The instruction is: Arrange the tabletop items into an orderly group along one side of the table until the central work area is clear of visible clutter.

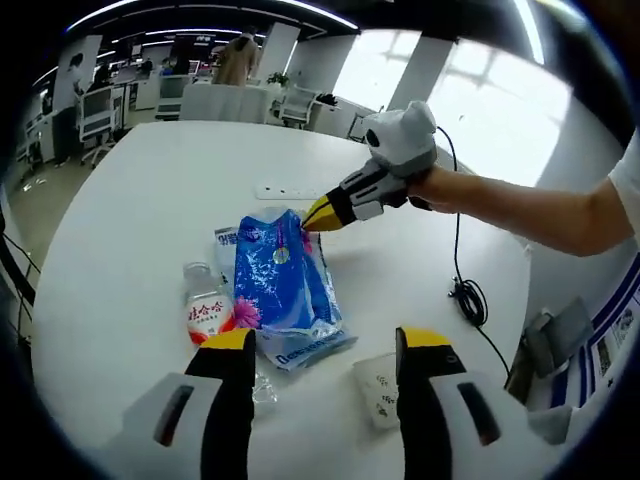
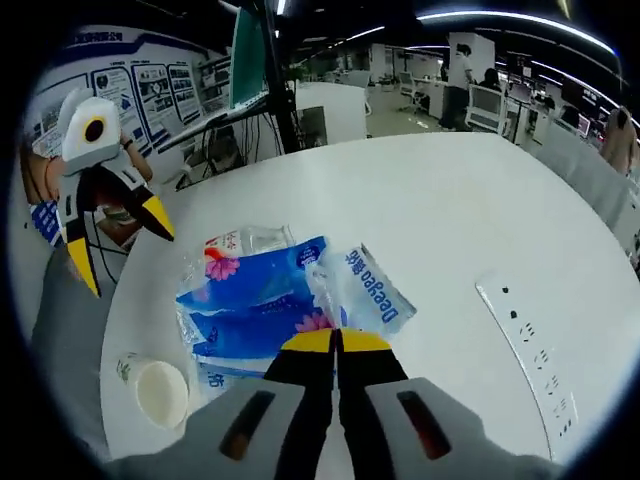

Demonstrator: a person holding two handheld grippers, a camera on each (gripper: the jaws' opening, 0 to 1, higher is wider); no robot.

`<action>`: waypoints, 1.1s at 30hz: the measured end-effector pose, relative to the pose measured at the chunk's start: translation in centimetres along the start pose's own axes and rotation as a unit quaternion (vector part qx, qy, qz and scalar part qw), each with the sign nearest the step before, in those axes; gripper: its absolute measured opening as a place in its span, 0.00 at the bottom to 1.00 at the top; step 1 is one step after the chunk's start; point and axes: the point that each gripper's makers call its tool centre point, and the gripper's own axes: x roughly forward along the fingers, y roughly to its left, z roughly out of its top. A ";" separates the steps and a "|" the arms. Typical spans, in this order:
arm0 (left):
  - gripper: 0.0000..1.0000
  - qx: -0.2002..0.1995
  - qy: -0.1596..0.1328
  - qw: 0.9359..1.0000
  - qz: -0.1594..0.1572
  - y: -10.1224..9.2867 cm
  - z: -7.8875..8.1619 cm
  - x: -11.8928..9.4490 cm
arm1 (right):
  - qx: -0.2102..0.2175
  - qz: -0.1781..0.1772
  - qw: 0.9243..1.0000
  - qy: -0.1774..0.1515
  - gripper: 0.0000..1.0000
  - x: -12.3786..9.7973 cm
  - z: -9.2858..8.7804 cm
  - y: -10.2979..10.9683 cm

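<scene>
Left gripper view: blue bag (image 1: 285, 285), bottle (image 1: 207, 305) and cup (image 1: 378, 390) remain mid-table; left gripper (image 1: 325, 345) open, right gripper (image 1: 318, 216) pinches the bag.

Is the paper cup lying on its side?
No. In the right gripper view the paper cup stands upright on the table, its open mouth facing up, beside the blue packet.

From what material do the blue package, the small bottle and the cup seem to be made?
Blue package: thin glossy plastic film, judging by its wrinkles and shine.
Small bottle: clear plastic, probably; it is see-through with a printed label.
Cup: likely paper, matte white with small print on its side; thin plastic cannot be excluded.
The right claw is shut at the package's edge, where the film bunches softly.
</scene>
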 end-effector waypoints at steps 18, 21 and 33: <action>0.52 -0.007 -0.032 0.999 0.033 0.5 1.6 -1.6 | 0.043 -0.061 0.996 -0.043 0.00 -3.9 2.5 1.8; 0.51 -0.013 -0.039 0.999 0.036 0.4 1.8 -1.9 | 0.055 -0.070 0.995 -0.049 0.00 -4.4 2.7 2.1; 0.43 -0.014 -0.052 0.998 0.039 -0.6 2.7 -1.9 | 0.093 -0.102 0.987 -0.085 0.00 -7.2 3.6 3.4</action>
